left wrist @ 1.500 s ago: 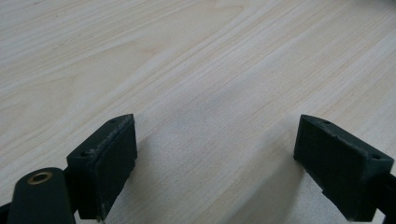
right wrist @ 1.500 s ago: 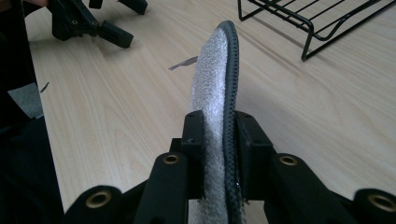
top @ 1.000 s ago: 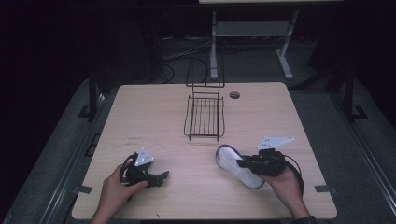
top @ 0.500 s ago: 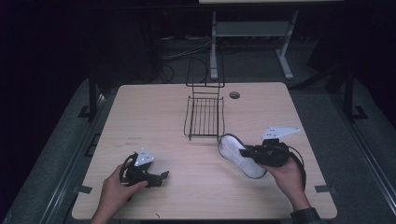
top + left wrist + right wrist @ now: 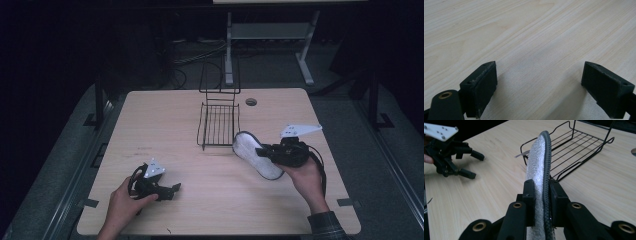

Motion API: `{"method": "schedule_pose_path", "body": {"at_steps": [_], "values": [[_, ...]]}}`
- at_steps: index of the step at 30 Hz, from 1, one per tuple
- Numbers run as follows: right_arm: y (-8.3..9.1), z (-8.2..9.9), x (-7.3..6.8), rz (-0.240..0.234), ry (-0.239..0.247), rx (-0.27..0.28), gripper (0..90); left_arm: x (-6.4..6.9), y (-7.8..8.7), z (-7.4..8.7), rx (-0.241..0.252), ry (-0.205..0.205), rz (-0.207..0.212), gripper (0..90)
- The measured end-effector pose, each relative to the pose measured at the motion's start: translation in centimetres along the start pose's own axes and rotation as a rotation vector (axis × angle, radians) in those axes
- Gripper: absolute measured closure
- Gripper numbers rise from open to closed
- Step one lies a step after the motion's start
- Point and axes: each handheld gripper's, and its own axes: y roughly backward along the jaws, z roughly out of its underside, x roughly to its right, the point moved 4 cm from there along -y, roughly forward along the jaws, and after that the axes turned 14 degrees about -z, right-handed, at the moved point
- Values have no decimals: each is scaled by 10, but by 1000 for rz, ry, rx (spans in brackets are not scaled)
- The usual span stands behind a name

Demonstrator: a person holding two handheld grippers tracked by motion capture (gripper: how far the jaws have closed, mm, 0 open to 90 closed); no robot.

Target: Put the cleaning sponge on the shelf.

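Your right gripper (image 5: 264, 152) pinches the insole (image 5: 255, 154), carrying it toward the wire rack (image 5: 219, 123). Left gripper (image 5: 172, 188) rests spread. Next: tip the insole's toe over the rack's rim.

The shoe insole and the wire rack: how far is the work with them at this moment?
Done: the right gripper is shut on the shoe insole and holds it on edge above the wooden table. In hand: the insole sits just beside the front corner of the black wire rack. Left: the rack holds nothing, so the insole probably goes in next. The left gripper rests open on the table, apart from both.
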Motion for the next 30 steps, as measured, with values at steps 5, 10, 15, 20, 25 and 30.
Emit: {"method": "schedule_pose_path", "body": {"at_steps": [5,10,15,20,25,30], "values": [[-3,-9,5,-2,-1,11,773,0,0,0,0,0,0,125],[-7,-17,10,-5,1,17,774,0,0,0,-3,-5,0,125],[-12,-25,13,-4,8,24,773,0,0,0,-6,-8,1,125],[-16,-32,16,-6,3,33,773,0,0,0,-4,-4,1,125],[-18,-39,21,-5,-4,46,774,0,0,0,-5,-2,1,125],[-23,-47,27,0,-13,42,774,0,0,0,-7,-6,2,125]]}}
